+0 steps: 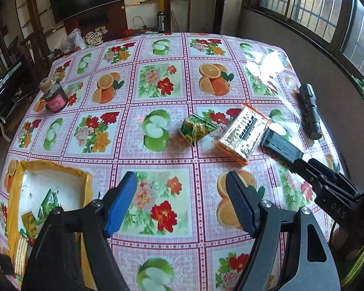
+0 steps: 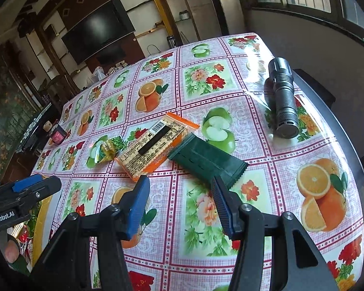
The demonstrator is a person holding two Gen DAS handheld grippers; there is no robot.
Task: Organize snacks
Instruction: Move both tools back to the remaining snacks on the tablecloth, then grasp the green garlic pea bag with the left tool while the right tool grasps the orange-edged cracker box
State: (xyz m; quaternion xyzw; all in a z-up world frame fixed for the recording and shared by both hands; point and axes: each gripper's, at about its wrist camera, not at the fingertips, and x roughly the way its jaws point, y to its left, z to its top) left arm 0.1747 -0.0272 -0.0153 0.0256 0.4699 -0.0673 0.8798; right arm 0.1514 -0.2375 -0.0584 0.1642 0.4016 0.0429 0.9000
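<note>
Snacks are split between the box and the table. From your left wrist view, the yellow-rimmed box [image 1: 14, 186] sits at the lower left with a few packets already lying inside. Two packets show out on the tablecloth [image 1: 157, 77]: a small green packet [image 1: 196, 131] and, near it to the right, an orange-edged cracker pack [image 1: 242, 133]. Your left gripper [image 1: 180, 202] hangs above bare cloth, its blue pads spread wide with nothing between them. The right gripper [image 1: 282, 146] reaches in from the right, its tip just beside the cracker pack. A jar [image 1: 55, 99] and a torch [image 1: 310, 111] stand well apart and look to be no part of the job.

From your right wrist view, a third item appears: a dark green wrapper [image 2: 206, 160] touching the cracker pack [image 2: 155, 145], with the green packet [image 2: 108, 149] further left. Your right gripper [image 2: 179, 206] is partly spread and empty, its right pad close to the wrapper's serrated end. The box rim [image 2: 42, 214] shows at lower left.

My read: some sorting is done, and three snacks are left to box.
</note>
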